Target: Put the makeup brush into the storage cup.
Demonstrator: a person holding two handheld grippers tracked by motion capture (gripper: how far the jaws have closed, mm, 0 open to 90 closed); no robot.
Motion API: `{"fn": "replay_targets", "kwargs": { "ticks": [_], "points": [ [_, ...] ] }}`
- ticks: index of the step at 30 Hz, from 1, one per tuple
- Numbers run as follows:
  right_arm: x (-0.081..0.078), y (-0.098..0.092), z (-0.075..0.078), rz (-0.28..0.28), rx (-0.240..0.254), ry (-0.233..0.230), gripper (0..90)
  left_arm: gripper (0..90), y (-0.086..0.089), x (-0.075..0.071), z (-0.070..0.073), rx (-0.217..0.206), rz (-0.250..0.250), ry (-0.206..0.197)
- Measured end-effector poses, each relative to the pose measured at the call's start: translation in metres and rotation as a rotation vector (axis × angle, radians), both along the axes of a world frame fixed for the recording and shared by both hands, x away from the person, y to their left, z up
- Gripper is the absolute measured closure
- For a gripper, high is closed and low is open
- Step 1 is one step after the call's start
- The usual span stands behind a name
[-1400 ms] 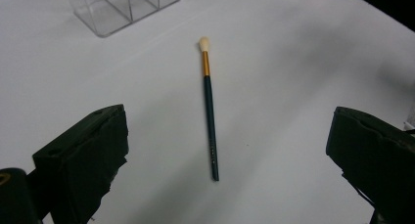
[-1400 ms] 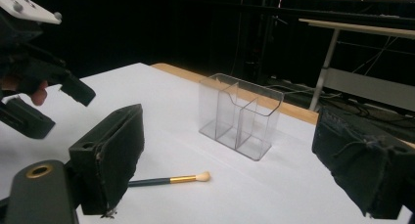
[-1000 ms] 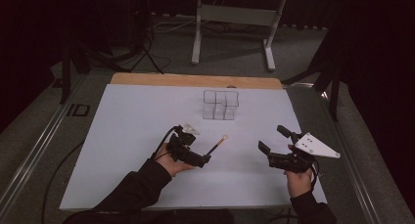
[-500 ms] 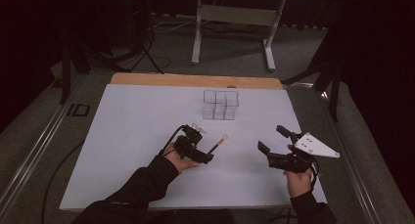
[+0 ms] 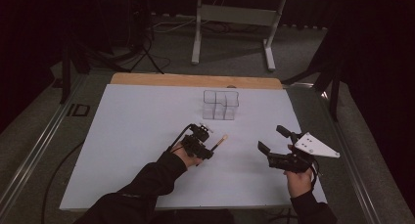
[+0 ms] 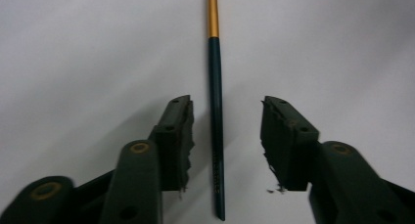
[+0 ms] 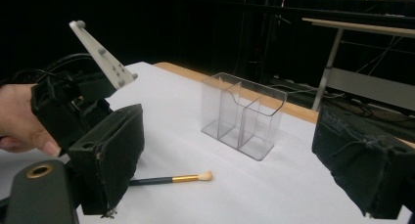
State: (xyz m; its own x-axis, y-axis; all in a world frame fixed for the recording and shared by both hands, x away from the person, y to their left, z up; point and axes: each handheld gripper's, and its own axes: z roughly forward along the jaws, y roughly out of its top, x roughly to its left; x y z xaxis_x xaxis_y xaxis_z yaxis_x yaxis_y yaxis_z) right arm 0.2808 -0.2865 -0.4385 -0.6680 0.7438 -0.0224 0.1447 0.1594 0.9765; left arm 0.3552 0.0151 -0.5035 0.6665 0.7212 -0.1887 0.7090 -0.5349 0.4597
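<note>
Left tool lowered, jaws closing astride brush.

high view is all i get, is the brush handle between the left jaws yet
observer: Yes. In the left gripper view the brush handle lies between the left gripper jaws, which have just been closing. There is a gap on each side.
operator: which way does it point
observer: Straight ahead of the jaws, with the gold ferrule at the far end.
operator: organizer empty
observer: In the right gripper view the clear organizer has nothing in its compartments.
</note>
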Motion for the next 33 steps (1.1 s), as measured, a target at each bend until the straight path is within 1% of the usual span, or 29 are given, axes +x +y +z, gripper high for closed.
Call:
{"fn": "replay_targets", "kwargs": {
  "ticks": [1, 3, 5, 8, 9, 11, 13, 18, 19, 23, 25, 27, 29, 33],
  "points": [
    [0.0, 0.0, 0.0, 0.0, 0.0, 0.0, 11.9, 57.5, -0.001, 0.001, -0.001, 0.012, 0.0, -0.002],
    [0.0, 0.0, 0.0, 0.002, 0.001, 0.002, 11.9, 59.5, -0.002, 0.003, -0.003, 0.007, -0.004, 0.008],
    [0.0, 0.0, 0.0, 0.003, -0.002, 0.0, 11.9, 61.6, -0.003, 0.005, -0.005, 0.012, -0.005, 0.006],
    [0.0, 0.0, 0.0, 0.006, 0.0, 0.001, 11.9, 63.1, -0.005, 0.009, -0.008, 0.018, -0.008, 0.018],
    [0.0, 0.0, 0.0, 0.005, 0.0, 0.002, 11.9, 64.9, -0.005, 0.01, -0.009, 0.022, -0.007, 0.018],
    [0.0, 0.0, 0.0, 0.006, 0.003, 0.003, 11.9, 66.5, -0.007, 0.012, -0.01, 0.026, -0.011, 0.023],
    [0.0, -0.001, 0.0, 0.006, 0.002, 0.002, 11.9, 67.8, -0.008, 0.013, -0.012, 0.04, -0.01, 0.024],
    [0.0, -0.001, 0.0, 0.005, 0.004, 0.0, 11.9, 71.4, -0.011, 0.015, -0.014, 0.047, -0.014, 0.036],
    [0.0, -0.001, 0.0, 0.005, 0.004, 0.001, 11.9, 73.3, -0.012, 0.016, -0.015, 0.053, -0.021, 0.037],
    [0.0, -0.001, 0.0, 0.008, 0.004, 0.005, 11.9, 73.8, -0.014, 0.015, -0.015, 0.059, -0.021, 0.031],
    [0.001, -0.001, 0.0, 0.006, 0.004, 0.007, 11.9, 78.1, -0.013, 0.015, -0.015, 0.071, -0.019, 0.019],
    [0.001, -0.001, 0.0, 0.005, 0.006, 0.007, 11.9, 82.8, -0.014, 0.015, -0.015, 0.089, -0.033, 0.01],
    [0.001, -0.001, 0.0, 0.005, 0.006, 0.008, 11.9, 83.0, -0.015, 0.016, -0.015, 0.096, -0.039, 0.013],
    [0.001, -0.001, 0.0, 0.006, 0.008, 0.008, 11.9, 83.7, -0.016, 0.016, -0.015, 0.106, -0.049, 0.007]
  ]
}}
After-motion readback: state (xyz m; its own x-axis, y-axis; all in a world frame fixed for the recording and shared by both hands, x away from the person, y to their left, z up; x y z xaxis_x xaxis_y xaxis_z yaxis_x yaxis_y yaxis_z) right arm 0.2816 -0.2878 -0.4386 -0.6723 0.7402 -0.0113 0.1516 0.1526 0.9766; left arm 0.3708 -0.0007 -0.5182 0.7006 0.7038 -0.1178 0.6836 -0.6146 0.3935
